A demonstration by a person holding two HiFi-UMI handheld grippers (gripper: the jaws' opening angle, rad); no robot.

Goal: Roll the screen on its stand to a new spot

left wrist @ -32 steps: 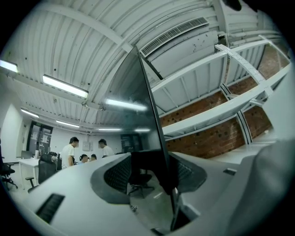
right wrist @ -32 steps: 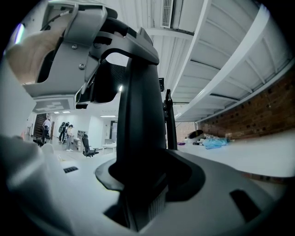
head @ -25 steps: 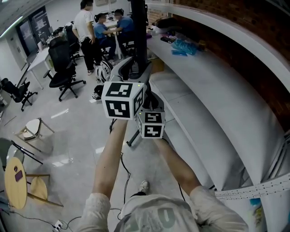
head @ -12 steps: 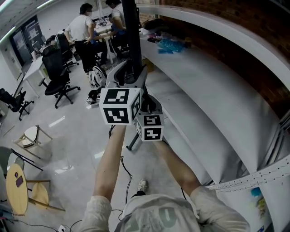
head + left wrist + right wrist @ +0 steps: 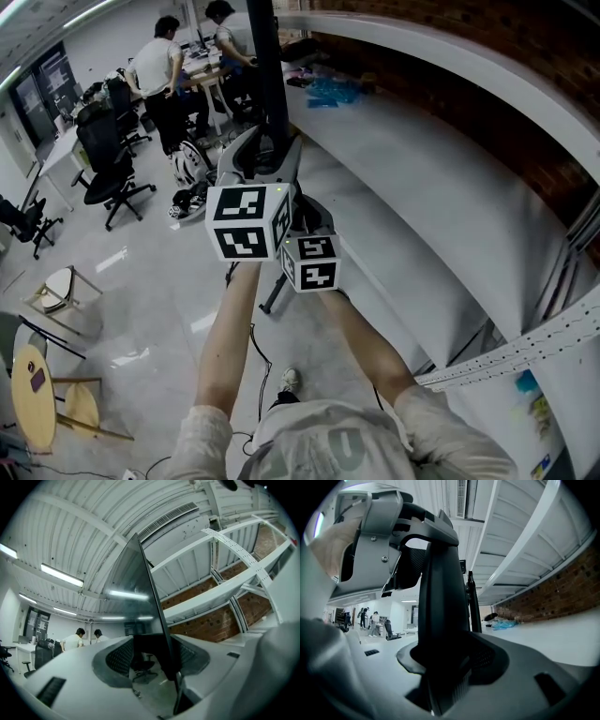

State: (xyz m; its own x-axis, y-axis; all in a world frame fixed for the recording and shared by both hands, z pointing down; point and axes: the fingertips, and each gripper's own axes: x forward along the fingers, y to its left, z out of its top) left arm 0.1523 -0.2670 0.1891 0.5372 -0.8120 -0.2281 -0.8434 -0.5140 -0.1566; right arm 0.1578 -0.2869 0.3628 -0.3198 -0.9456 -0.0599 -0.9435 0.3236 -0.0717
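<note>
black flat screen on its stand (image 5: 267, 56) rises at upper centre, its dark upright edge clamped by left gripper (image 5: 151, 660) and right gripper (image 5: 440, 667), on glossy grey floor (image 5: 150, 281) beside a long white counter (image 5: 422, 187); the roll seems under way, with parking left.

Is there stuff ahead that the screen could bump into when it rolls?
Yes, but farther on. A bag lies on the floor ahead to the left, with black chairs beyond it. Two people stand almost straight ahead of the screen. A white ledge runs close along its right.
</note>
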